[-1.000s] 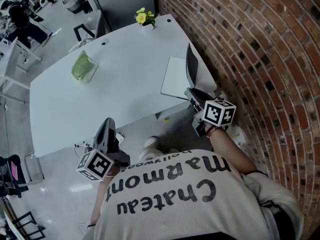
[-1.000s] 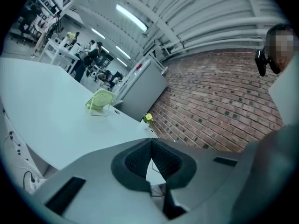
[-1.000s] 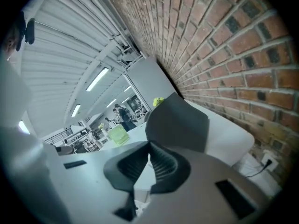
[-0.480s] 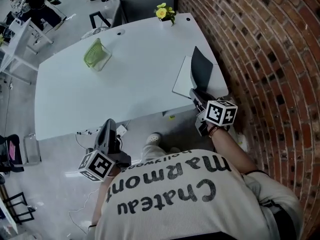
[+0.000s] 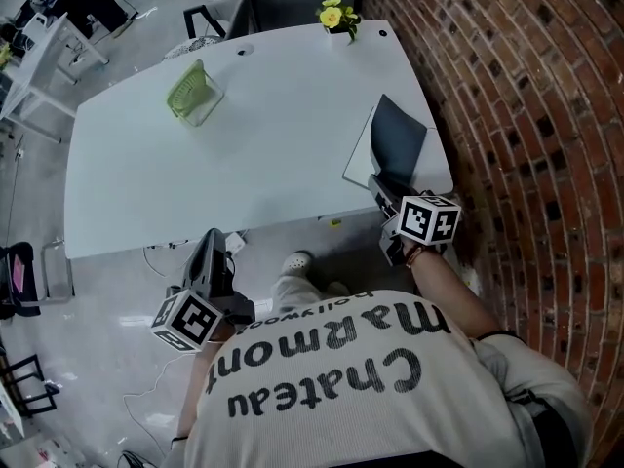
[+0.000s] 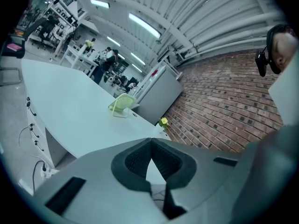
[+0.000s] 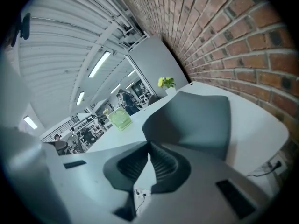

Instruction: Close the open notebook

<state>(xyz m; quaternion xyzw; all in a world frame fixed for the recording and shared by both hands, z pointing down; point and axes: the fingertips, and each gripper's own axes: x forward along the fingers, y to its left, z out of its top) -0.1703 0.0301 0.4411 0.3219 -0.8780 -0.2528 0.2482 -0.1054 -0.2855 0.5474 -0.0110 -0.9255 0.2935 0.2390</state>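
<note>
The notebook lies open at the right end of the white table (image 5: pixel 195 183), next to the brick wall. Its dark cover (image 5: pixel 398 142) stands tilted up over a white page (image 5: pixel 357 161). In the right gripper view the dark cover (image 7: pixel 194 118) rises just beyond my jaws. My right gripper (image 5: pixel 376 185) is shut and empty, at the table's near edge right in front of the notebook. My left gripper (image 5: pixel 210 242) is shut too, with nothing in it, and hangs below the near edge at the left. Both sets of tips meet: left gripper (image 6: pixel 150 141), right gripper (image 7: pixel 149 146).
A green mesh object (image 5: pixel 195 91) stands at the table's far left, and yellow flowers (image 5: pixel 336 15) at the far corner. The brick wall (image 5: pixel 526 115) runs close along the right. Cables (image 5: pixel 161 250) hang under the near edge. Other desks and people fill the room beyond.
The head view has swung, so the table sits further right and the notebook's dark cover shows broader. Both grippers have sunk a little and stay shut.
</note>
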